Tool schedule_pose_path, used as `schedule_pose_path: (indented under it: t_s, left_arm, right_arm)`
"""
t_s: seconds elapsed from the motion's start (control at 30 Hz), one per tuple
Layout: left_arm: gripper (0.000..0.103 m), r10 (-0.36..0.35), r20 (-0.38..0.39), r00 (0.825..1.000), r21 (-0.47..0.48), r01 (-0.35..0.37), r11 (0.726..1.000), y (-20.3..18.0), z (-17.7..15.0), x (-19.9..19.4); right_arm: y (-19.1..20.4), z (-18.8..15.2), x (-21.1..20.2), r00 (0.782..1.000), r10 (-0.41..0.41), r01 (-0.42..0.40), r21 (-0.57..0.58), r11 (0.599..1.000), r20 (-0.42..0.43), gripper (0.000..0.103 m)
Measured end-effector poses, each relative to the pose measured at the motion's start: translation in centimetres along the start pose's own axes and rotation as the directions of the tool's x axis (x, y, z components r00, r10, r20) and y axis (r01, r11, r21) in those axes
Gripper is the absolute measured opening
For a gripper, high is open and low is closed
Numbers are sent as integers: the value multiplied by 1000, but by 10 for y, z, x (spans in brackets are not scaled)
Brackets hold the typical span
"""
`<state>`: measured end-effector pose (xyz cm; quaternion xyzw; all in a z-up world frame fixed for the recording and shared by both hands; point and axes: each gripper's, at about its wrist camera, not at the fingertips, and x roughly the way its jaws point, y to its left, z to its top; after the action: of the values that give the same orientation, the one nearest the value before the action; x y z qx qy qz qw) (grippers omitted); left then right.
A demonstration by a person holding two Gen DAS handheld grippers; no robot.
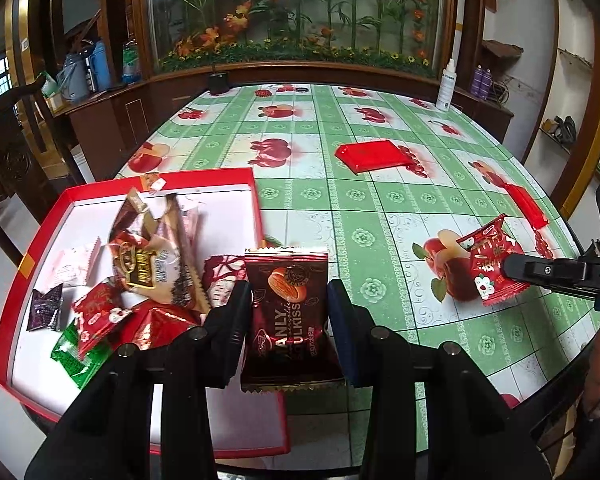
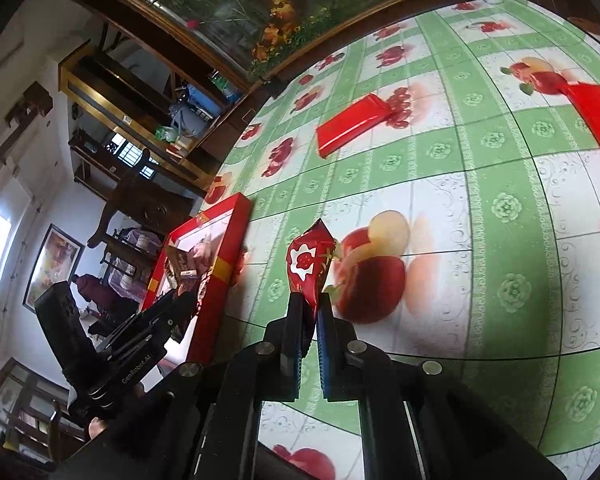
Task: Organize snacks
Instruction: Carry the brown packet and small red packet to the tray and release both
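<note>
Dark-red chocolate packet [image 1: 290, 312] between fingers of left hand-held gripper [image 1: 288, 320], right hand-held gripper [image 2: 309, 320] pinching red candy wrapper [image 2: 310, 264]

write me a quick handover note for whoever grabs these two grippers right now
Left gripper: fingers either side of a dark red almond chocolate packet at the red tray's right edge; whether they grip it is unclear.
Right gripper: shut on a small red candy packet, over the tablecloth right of the tray.
Done: a pile of snacks already lies in the tray.
Left: tray both packets, then the two red bars farther out.
</note>
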<state>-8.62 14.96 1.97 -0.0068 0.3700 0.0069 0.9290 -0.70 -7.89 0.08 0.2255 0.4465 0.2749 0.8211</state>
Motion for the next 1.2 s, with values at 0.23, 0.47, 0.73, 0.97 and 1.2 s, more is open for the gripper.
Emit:
schedule_pose_path:
  t_s: [0.23,0.47,0.73,0.97,1.2]
  left_arm:
    - [37,43,22,999,-49,-42,998,30,-5,-11]
    - [37,129,37,991,-141,-123,982,80,-7,-20]
    - [37,215,31,976,-208,-204,957,123,-9,-22]
    - [37,234,30,972,-226,-222,949,140,-13,-26]
    - [37,250,34,968,-246,-235,940,154,-8,-27]
  right_arm:
    - [20,1,9,1000,24,-25,-33,999,-11,6]
    - [50,6,30,998,43,-46,-85,995,-39,6]
    - [131,12,64,998,39,-52,-269,962,-54,6]
    - [195,3,89,994,91,-109,-383,917,-66,6]
    - [238,-13,108,998,51,-60,-485,873,-32,6]
